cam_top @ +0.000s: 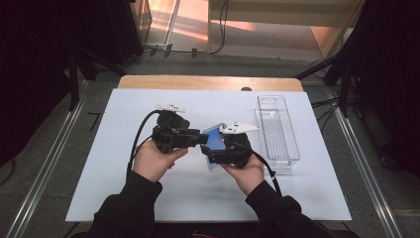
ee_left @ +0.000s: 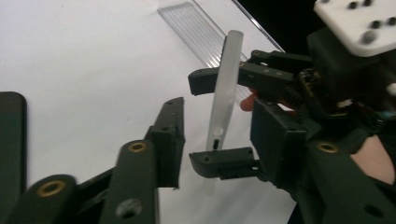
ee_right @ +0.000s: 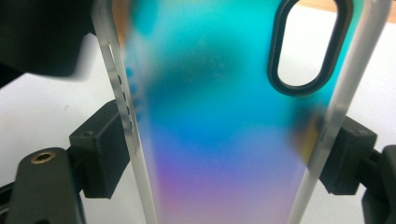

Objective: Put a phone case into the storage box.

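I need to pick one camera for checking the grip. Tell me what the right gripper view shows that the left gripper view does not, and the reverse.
Right gripper view alone: the phone case's iridescent blue-to-purple back, its oval camera cutout, and the right tongs' fingers pressed on both clear side rails.

Left gripper view alone: the case edge-on, the left tongs open beside it without touching, and the ribbed clear tray lying beyond.

Both: the case clamped in the right tongs above the white table.

Iridescent, blurry phone case (ee_right: 224,140) between gripper (ee_right: 229,156) jaws
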`<state>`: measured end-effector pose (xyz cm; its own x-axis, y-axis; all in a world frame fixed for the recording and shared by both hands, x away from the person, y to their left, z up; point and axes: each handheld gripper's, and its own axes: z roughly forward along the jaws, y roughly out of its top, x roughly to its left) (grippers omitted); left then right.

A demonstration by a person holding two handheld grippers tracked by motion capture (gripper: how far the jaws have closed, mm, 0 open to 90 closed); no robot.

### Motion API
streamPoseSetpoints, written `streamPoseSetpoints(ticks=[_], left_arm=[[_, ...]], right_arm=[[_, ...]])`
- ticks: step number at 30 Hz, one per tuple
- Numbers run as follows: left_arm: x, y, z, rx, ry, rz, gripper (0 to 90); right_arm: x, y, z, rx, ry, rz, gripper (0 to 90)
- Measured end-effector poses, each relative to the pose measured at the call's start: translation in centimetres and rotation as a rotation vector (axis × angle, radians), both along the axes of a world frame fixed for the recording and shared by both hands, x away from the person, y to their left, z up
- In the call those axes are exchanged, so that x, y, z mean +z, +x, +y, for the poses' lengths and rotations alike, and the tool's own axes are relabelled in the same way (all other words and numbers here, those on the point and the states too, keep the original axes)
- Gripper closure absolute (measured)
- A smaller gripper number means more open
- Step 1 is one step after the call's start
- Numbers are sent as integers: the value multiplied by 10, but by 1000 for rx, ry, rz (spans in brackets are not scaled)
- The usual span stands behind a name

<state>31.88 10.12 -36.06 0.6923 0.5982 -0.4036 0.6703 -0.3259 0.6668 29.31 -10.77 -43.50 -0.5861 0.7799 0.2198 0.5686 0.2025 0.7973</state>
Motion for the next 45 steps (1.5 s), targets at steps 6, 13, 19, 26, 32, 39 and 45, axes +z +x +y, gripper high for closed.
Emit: streamPoseSetpoints(ticks=[6, 13, 19, 26, 32, 39, 45], left_arm=[[-2, -1, 5, -39, 13, -1, 416], [-17, -5, 10, -105, 45, -50, 364], [-31, -7, 19, -138, 41, -78, 361], [-51, -13, 24, -168, 78, -122, 333], [-70, -20, 34, -212, 77, -109, 293], [-84, -25, 50, -198, 86, -101, 293], [-87, -31, 62, -182, 83, -97, 293]], right_arm=[[-6, 7, -7, -13, -15, 21, 160], [-6, 11, -22, 30, -16, 42, 159], [-1, 11, -31, 52, -9, 35, 159], [4, 12, -41, 83, 8, 33, 159], [9, 13, -45, 109, 12, 26, 159], [13, 13, -50, 120, 23, 36, 159], [18, 15, -55, 119, 25, 42, 160]])
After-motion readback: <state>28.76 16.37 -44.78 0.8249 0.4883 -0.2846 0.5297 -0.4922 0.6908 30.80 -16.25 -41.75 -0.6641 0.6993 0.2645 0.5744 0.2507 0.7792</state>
